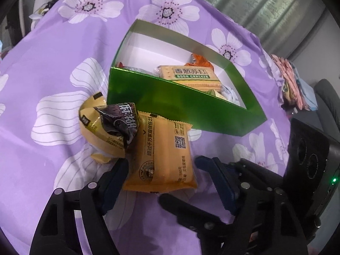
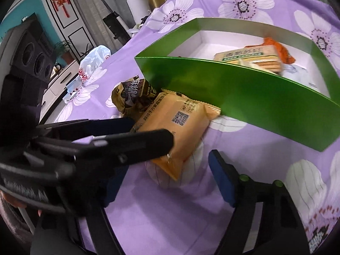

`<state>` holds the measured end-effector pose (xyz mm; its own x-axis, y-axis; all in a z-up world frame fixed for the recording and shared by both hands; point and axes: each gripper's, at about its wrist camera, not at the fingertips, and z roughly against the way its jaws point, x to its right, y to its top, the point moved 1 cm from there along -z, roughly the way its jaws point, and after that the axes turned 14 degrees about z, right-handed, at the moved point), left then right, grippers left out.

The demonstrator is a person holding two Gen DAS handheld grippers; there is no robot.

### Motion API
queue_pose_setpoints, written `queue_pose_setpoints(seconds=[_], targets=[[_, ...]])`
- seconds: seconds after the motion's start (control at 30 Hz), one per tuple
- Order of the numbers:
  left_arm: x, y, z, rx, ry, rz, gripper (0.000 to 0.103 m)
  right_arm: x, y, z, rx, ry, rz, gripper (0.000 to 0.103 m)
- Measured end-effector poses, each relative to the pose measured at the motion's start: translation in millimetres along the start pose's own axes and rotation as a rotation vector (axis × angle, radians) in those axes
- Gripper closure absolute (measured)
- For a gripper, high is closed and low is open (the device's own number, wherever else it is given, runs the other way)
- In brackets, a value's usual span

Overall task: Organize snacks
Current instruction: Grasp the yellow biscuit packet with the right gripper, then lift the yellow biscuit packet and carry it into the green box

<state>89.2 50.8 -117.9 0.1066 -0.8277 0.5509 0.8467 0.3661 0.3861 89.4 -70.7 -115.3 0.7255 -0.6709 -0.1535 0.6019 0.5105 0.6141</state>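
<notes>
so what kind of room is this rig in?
Likely a home living room. The right wrist view shows a red Chinese knot ornament on a panelled wall, a low cabinet with potted plants, and an upright vacuum. The work surface is a table under a purple floral cloth.

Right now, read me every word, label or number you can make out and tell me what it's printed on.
"SODA CRACKER", under four Chinese characters: cracker pack in the green box.
Chinese print and a QR code on the orange snack packet: too small to read reliably.
Large white characters on the dark brown wrapper: crumpled, unreadable.
Red lettering on the white plastic bag: blurred.
</notes>
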Motion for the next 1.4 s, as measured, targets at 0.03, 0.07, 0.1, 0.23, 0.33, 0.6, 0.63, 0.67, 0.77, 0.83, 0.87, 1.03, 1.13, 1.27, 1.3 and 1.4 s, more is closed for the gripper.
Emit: queue_pose_setpoints(seconds=[0.03,0.07,0.1,0.23,0.33,0.6,0.63,0.67,0.77,0.83,0.87,1.03,1.13,1.27,1.3,1.4], targets=[[-1.3,0.8,-2.1,-0.009,-0.002,0.006,0.028,0.9,1.3,-1.9,-0.002,0.008,0.001,0.028],[-1.7,1.5,-3.8,-0.016,-0.009,0.013,0.032,0.5,2.2,-4.5,-0.006,0.015,0.003,0.029],[-2.6,1.9,-5.2,-0.023,-0.011,0.019,0.043,-0.4,3.4,-6.7,-0.011,0.012,0.011,0.032],[-5.0,0.6,-7.8,-0.032,-0.006,0.03,0.047,-3.4,6.6,-9.4,-0.015,0.01,0.031,0.039],[-3.6,-1.2,-6.7,-0.029,-0.001,0.025,0.047,-4.4,6.1,-7.3,-0.008,0.007,0.031,0.044],[4.4,-11.4,1.8,-0.025,-0.004,0.007,0.047,-3.2,1.5,3.3,0.007,-0.023,0.019,0.051],[6.5,-13.3,4.5,-0.022,-0.009,0.004,0.047,-4.9,0.8,6.2,0.01,-0.029,0.023,0.051],[8.8,-15.5,8.3,-0.019,-0.014,-0.001,0.047,-5.9,0.7,8.7,0.014,-0.034,0.025,0.051],[17.9,-21.0,18.5,-0.01,-0.029,-0.019,0.047,-10.8,-1.4,23.0,0.033,-0.051,0.03,0.051],[27.4,-24.6,24.7,-0.001,-0.037,-0.037,0.047,-15.3,-3.2,34.6,0.048,-0.066,0.034,0.051],[30.8,-26.5,28.4,0.005,-0.041,-0.044,0.047,-17.3,-3.8,41.4,0.055,-0.074,0.036,0.051],[49.3,-33.8,47.5,0.035,-0.065,-0.08,0.047,-27.3,-5.4,68.3,0.093,-0.112,0.048,0.051],[58.9,-36.5,59.4,0.058,-0.077,-0.097,0.047,-32.1,-5.0,83.6,0.118,-0.129,0.059,0.051],[71.3,-38.6,74.9,0.091,-0.084,-0.124,0.047,-36.7,-2.4,104.5,0.159,-0.149,0.068,0.051],[74.5,-38.6,79.1,0.102,-0.088,-0.131,0.047,-38.0,-2.8,108.4,0.166,-0.153,0.07,0.051],[81.4,-38.1,87.2,0.121,-0.094,-0.148,0.047,-41.2,-0.1,121.3,0.195,-0.167,0.081,0.051]])
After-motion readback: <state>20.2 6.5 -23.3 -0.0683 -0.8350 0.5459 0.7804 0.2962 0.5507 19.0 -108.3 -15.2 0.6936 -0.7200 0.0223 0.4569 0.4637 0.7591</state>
